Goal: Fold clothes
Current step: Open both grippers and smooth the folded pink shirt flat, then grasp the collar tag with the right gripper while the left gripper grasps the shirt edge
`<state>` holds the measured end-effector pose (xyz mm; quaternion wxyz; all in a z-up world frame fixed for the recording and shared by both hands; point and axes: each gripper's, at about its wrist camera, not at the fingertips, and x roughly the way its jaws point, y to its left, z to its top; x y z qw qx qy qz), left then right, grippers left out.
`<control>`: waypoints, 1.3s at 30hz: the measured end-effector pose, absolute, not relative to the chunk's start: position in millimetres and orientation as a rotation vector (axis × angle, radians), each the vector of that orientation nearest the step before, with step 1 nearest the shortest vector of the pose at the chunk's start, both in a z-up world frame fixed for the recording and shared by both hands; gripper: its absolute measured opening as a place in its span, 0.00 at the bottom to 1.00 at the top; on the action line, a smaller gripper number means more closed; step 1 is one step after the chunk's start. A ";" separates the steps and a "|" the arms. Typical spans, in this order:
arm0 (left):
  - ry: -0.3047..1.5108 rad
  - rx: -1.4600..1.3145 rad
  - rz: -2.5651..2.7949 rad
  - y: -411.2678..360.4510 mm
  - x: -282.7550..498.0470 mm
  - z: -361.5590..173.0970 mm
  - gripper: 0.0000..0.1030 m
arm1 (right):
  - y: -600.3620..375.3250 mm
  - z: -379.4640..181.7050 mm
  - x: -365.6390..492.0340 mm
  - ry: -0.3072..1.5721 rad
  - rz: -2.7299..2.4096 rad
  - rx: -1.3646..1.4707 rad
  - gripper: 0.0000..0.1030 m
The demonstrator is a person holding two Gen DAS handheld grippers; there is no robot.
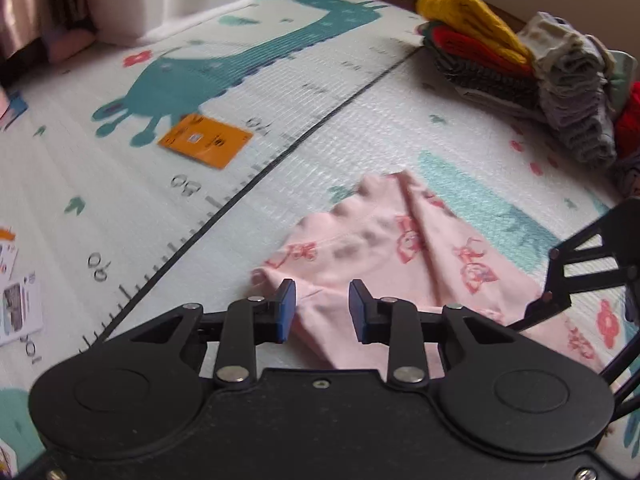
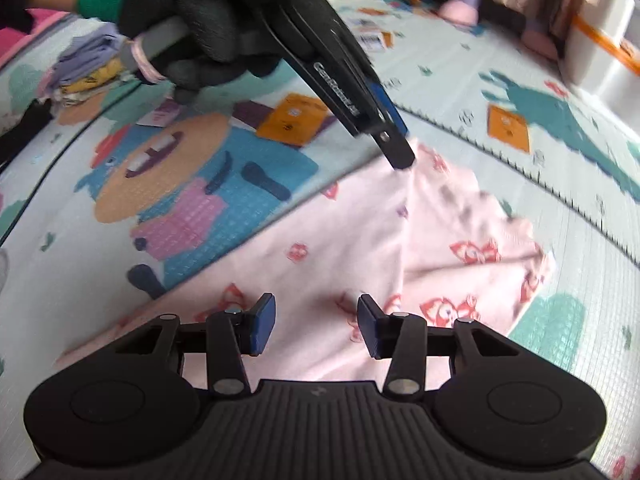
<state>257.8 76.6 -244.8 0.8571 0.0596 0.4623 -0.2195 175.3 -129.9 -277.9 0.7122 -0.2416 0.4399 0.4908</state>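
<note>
Left gripper (image 1: 322,312): jaws apart, pink garment (image 1: 400,256) below the gap, pads not seen pressing it. Right gripper (image 2: 316,326): jaws apart above the same garment, nothing pinched. Garment lies rumpled on play mat (image 1: 120,200), spreading from 6 toward 1 o'clock in the right wrist view. Gloved hand (image 2: 192,28) at 11 o'clock holds the left tool, tip at the cloth's far edge. Orange card (image 1: 206,140) at 11 o'clock. Folded stack (image 1: 500,60) at 2 o'clock, far.
</note>
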 end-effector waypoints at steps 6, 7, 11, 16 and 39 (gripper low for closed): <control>1.017 0.158 -0.433 75.3 264.2 -249.2 0.32 | -134.1 -266.8 178.9 0.965 1.124 -0.504 0.48; 1.009 0.145 -0.438 78.5 262.4 -245.5 0.32 | -137.9 -262.2 181.3 0.962 1.133 -0.476 0.48; 0.991 0.075 -0.405 99.9 258.6 -240.7 0.32 | -161.9 -254.5 209.0 0.956 1.074 -0.381 0.48; 1.014 -0.009 -0.395 121.3 265.3 -248.8 0.32 | -187.3 -257.8 264.6 1.011 0.849 -0.203 0.48; 1.032 -0.089 -0.564 124.3 301.8 -261.3 0.32 | -204.0 -282.4 351.9 1.017 0.829 -0.128 0.42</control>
